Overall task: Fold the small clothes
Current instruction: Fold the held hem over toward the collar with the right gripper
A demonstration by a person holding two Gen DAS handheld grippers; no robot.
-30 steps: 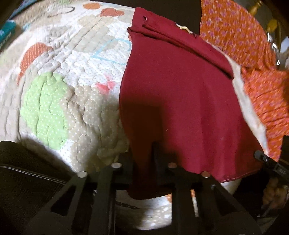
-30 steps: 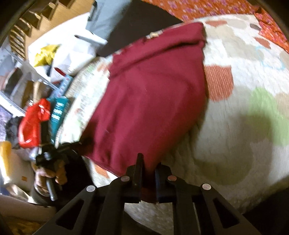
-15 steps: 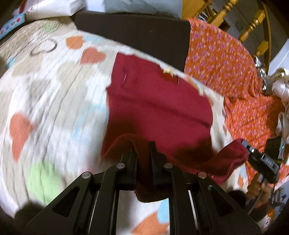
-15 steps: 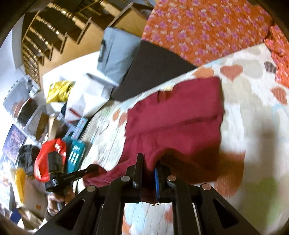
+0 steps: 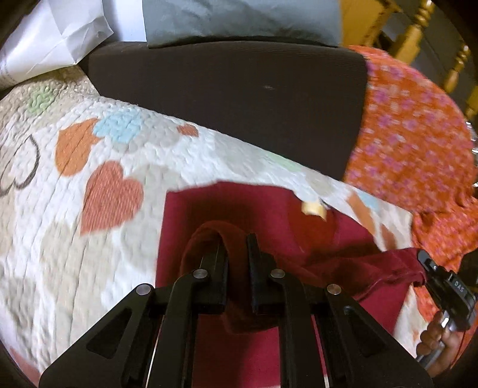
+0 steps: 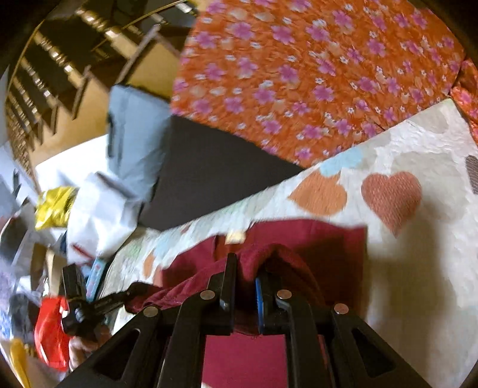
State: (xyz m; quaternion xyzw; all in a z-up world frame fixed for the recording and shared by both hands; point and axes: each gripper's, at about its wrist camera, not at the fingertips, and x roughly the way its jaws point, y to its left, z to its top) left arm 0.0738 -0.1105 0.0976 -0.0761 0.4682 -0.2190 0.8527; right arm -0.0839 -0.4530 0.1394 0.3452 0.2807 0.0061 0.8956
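Note:
A maroon garment (image 5: 269,215) lies on a quilted blanket with heart patches (image 5: 113,167). My left gripper (image 5: 236,241) is shut on one corner of its near hem, lifted and carried over the lower layer toward the far edge. My right gripper (image 6: 246,262) is shut on the other hem corner of the same garment (image 6: 316,238). The hem sags in a band between the two grippers. The right gripper also shows in the left wrist view (image 5: 424,262), and the left gripper in the right wrist view (image 6: 134,291). A small tan tag (image 5: 313,209) sits at the garment's far edge.
A dark cushion (image 5: 239,98) lies beyond the blanket, with a grey pillow (image 5: 239,21) behind it. An orange floral cloth (image 5: 418,155) lies to the right. White bags (image 6: 98,209), a yellow wrapper (image 6: 53,206) and a red bag (image 6: 50,331) crowd the left side.
Both grippers have carried the near hem up and forward over the garment toward its far edge, folding it over. Both stay shut on the cloth.

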